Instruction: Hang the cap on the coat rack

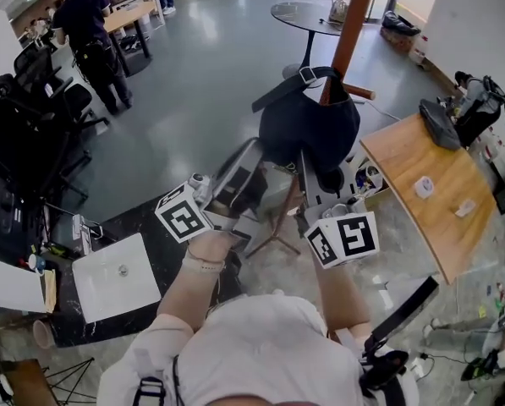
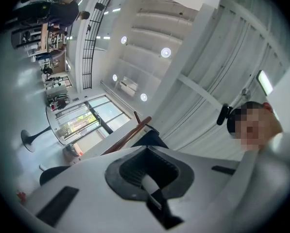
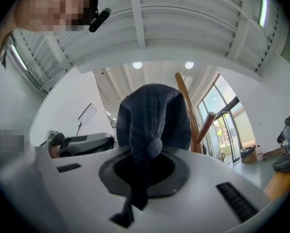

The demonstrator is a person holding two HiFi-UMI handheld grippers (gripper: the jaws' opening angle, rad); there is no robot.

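Right gripper view has the right gripper (image 3: pixel 137 182) with its jaws clenched on a fold of dark blue cloth, the lower edge of the cap (image 3: pixel 154 118), which rises straight ahead of them and fills the middle of the picture. Just behind the cap stands the wooden pole of the coat rack (image 3: pixel 183 98), with a peg (image 3: pixel 206 125) slanting up at its right. In the left gripper view the left gripper (image 2: pixel 152 191) has its jaws pressed together with nothing between them; beyond it show another wooden peg (image 2: pixel 127 136) and a dark corner of the cap (image 2: pixel 152 140). In the head view both grippers are raised side by side, the left gripper (image 1: pixel 239 180) close to the cap's left edge but holding none of it, and the right gripper (image 1: pixel 320 184) under the cap (image 1: pixel 307 125). The cap lies against the coat rack (image 1: pixel 354 19), its strap (image 1: pixel 282 91) stretched out to the left. Whether it sits on a peg I cannot tell. A wooden surface (image 1: pixel 404 155) lies to the right and a round dark table (image 1: pixel 299 11) stands behind the rack.
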